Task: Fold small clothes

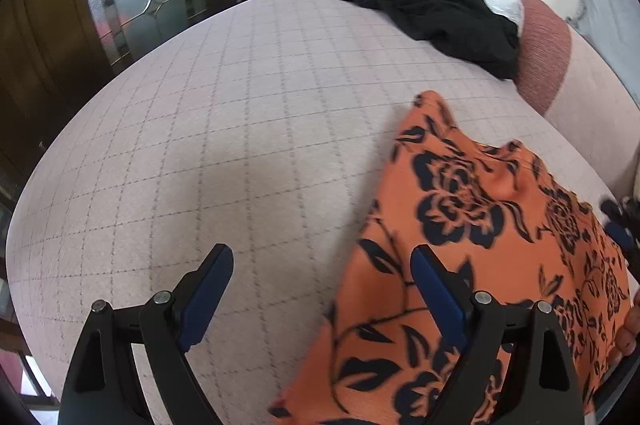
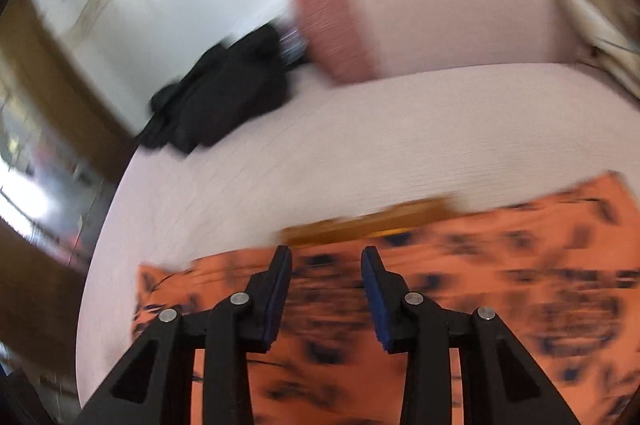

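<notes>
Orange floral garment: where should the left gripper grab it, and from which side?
Probably the pointed far corner of the orange floral garment. It lies flat on the checked bed cover with bare cover on its left, so one finger can slide under the edge there. Bring the left gripper, which is open, in from that left side. The right gripper is open above the cloth too.

Left gripper (image 1: 322,267) with matte black angular plastic arms, round silver screw heads at the pivots, dark blue pads (image 1: 204,301) lining the fingers, right gripper (image 2: 326,267) of identical build, bare fingertips at the left view's edge
</notes>
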The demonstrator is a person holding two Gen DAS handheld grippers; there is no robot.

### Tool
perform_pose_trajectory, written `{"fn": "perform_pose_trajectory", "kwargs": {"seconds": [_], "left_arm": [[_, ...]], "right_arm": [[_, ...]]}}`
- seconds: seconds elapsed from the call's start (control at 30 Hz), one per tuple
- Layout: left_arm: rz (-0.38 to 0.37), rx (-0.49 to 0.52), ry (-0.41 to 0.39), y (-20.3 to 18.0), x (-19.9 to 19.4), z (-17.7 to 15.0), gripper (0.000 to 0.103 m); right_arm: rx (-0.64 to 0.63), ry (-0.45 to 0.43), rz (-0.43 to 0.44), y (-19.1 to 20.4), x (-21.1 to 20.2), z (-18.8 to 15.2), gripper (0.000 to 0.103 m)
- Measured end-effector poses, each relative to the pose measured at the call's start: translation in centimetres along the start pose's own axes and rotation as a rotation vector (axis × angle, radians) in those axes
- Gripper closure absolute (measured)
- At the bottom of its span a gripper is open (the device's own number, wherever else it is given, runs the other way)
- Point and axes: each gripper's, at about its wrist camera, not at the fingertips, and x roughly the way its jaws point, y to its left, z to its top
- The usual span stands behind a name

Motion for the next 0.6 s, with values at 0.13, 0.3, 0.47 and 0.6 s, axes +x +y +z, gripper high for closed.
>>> {"fn": "perform_pose_trajectory", "kwargs": {"seconds": [0.13,0.3,0.47,0.6], "left_arm": [[-0.004,-0.016,0.027,-0.9,0.5,-0.2,0.012],[0.020,-0.098,0.074,0.6,1.7,-0.4,0.012],[0.049,-0.104,0.030,1.9,0.7,0.3,0.012],[0.057,-0.127,0.025,3.3,0.0,0.7,0.012]], "right_arm": [[0.110,-0.013,-0.182,-8.7,-2.1,0.7,0.064],[0.220,0.020,-0.258,-14.5,-1.4,0.9,0.067],[0.043,-0.008,-0.082,-4.9,-2.4,1.2,0.063],[-0.226,0.065,0.148,7.7,-1.6,-0.7,0.063]]}}
